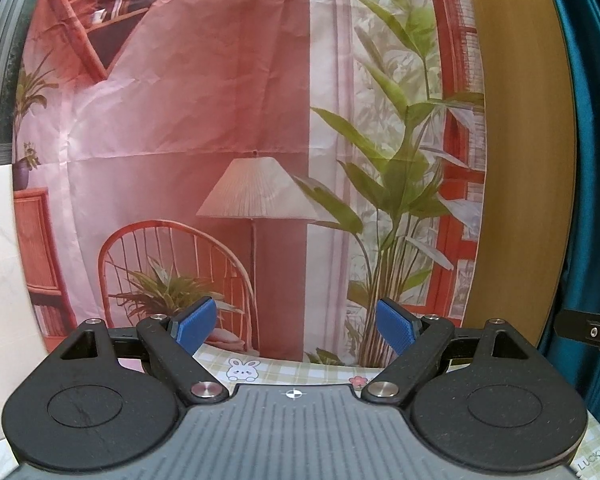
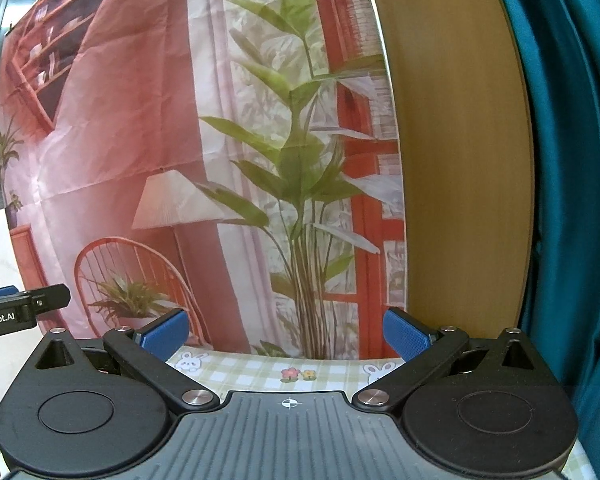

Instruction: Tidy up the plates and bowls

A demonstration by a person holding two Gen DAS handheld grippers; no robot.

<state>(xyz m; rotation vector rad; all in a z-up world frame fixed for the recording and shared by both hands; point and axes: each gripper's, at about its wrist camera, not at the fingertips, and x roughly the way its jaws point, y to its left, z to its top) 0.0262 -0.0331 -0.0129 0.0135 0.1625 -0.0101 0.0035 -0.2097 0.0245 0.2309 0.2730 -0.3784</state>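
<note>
Blue pads [image 1: 196, 324] mark the fingers of the left gripper [image 1: 296, 326], which stand spread wide with nothing between them. The right gripper [image 2: 286, 332] is in the same condition: fingers apart, nothing pinched. Both units are held level and face a printed backdrop [image 1: 180, 120] that hangs behind a checked tablecloth [image 2: 260, 368]; only the far strip of that cloth shows. A wooden panel [image 2: 452, 140] and a teal curtain [image 2: 572, 160] stand to the right.

No plate or bowl appears in either view, so their location cannot be told; they probably lie below the frame, nearer the person.

The step in hand is judged to be the approach, with the task barely begun. Recommended procedure: tilt both grippers down until the crockery comes into view. Keep the fingers spread until a rim sits between the pads. Keep the two grippers well apart to avoid collision.
</note>
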